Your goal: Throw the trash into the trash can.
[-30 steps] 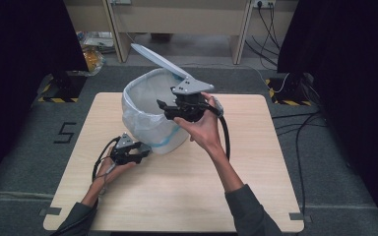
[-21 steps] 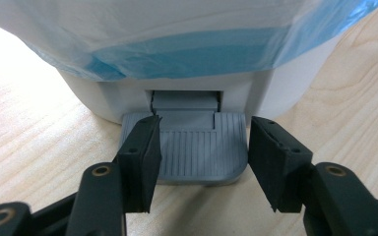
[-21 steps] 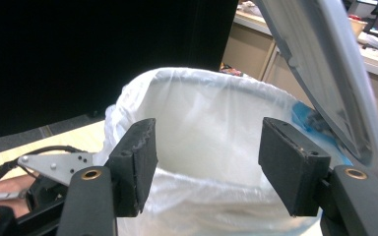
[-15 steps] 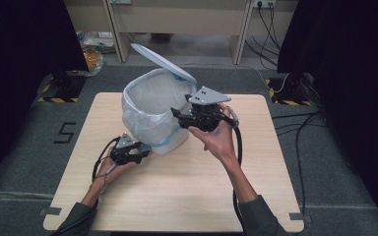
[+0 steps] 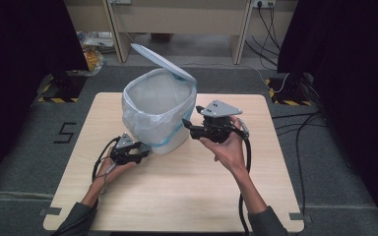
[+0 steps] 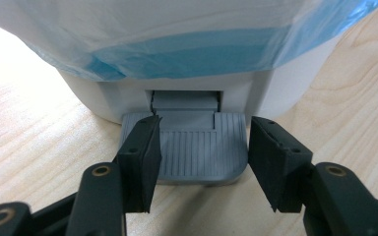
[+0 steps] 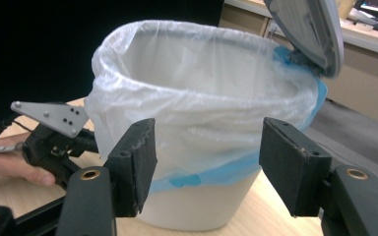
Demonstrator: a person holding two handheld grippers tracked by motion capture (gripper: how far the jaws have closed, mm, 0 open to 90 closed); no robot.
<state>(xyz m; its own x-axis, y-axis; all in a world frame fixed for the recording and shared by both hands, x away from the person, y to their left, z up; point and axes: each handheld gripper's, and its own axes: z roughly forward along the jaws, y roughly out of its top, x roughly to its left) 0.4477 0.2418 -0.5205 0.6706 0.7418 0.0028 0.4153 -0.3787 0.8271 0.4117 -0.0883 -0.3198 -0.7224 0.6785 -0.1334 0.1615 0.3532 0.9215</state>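
Observation:
A white pedal bin [image 5: 157,115] lined with a clear and blue bag [image 7: 202,98] stands on the wooden table [image 5: 187,196], its lid [image 5: 162,61] raised. At the bin's base, my left gripper [image 5: 145,150] is low on the table. Its jaws sit on either side of the grey foot pedal [image 6: 197,147] and are shut on it. To the right of the bin my right gripper [image 5: 193,127] is held in the air, pointing at the bin's side. Its jaws [image 7: 206,167] are open with nothing between them.
The bin stands toward the table's back left. Behind the table are desk legs and cables [image 5: 270,29] on the floor. Dark curtains hang at both sides. A yellow bag [image 5: 91,56] lies on the floor at the back left.
My right gripper has moved to the right and down, away from the bin's rim. The left gripper has stayed at the pedal, and the lid is still up.

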